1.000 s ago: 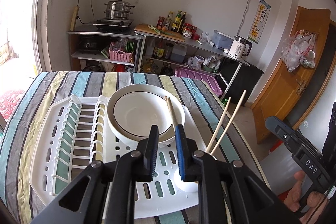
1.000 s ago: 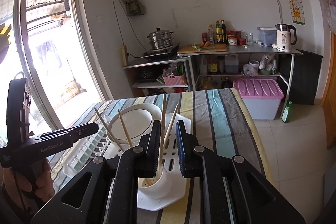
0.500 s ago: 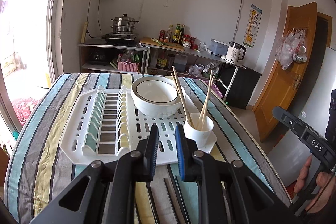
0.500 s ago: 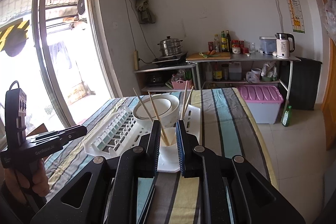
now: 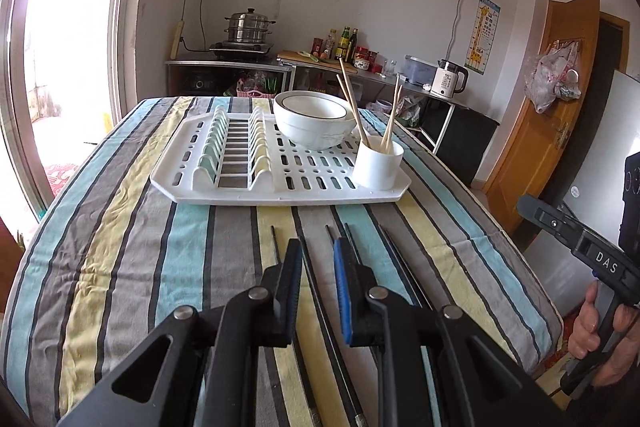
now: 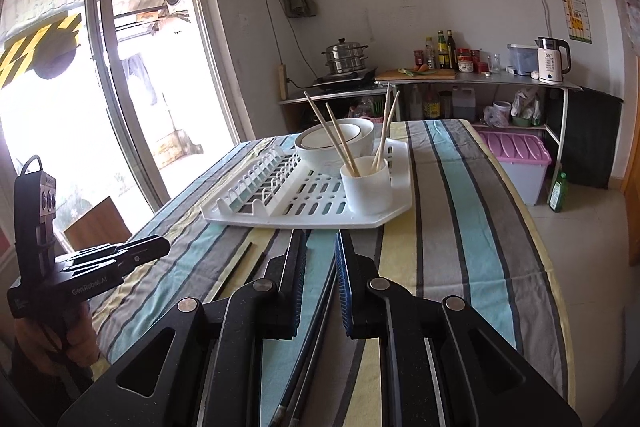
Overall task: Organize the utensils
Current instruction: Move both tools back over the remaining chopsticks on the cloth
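- On the striped tablecloth [image 5: 132, 227], on the near side of the white rack [image 5: 280, 195]: dark chopsticks [image 5: 320, 299] lying flat, long axes running from the rack's near edge back toward the claws, roughly in line with the fingers
- Nearer to the left claw [image 5: 316, 287], jaws apart and empty, straddling one dark stick that passes between and below the fingers
- Also under the right claw [image 6: 320, 287], jaws apart, nothing gripped, a pair of dark sticks running beneath its gap toward the rack's near edge
- At the rack's near right corner: white cup [image 5: 378, 163] upright, four pale chopsticks [image 5: 352, 107] already leaning inside
- Behind the cup, on the rack: white bowl [image 5: 312, 123]
- Likely next: dropping straight down and closing across a stick's width; a lengthwise approach risks rolling it
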Demonstrator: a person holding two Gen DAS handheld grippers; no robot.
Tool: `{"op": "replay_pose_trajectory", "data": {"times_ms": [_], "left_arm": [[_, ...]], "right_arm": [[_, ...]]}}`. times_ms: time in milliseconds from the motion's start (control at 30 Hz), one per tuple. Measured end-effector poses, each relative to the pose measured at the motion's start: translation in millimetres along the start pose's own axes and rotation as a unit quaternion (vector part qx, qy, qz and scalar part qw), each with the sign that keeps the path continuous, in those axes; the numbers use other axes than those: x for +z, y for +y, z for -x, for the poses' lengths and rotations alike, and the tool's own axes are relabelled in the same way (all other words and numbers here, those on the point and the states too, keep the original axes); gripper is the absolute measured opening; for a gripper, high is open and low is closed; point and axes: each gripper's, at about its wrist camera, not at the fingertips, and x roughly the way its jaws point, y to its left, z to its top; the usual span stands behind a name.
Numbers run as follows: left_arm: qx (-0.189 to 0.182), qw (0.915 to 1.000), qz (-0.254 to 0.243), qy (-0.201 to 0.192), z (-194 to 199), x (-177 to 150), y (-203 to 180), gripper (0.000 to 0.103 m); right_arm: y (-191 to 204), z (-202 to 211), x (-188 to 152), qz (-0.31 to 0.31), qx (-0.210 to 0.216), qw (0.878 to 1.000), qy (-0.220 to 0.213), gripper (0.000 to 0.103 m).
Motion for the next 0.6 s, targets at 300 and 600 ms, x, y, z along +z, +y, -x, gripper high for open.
{"op": "replay_pose_trajectory", "data": {"times_ms": [300,600], "left_arm": [[0.006,0.9996,0.010,0.025,-4,-17,7,0.017],[0.018,0.9984,0.018,0.051,-26,-19,17,0.017]], "right_arm": [[12,-8,-13,0.006,0.002,1.000,0.022,0.015],[15,-29,-17,0.003,0.008,0.999,0.050,0.015]]}}
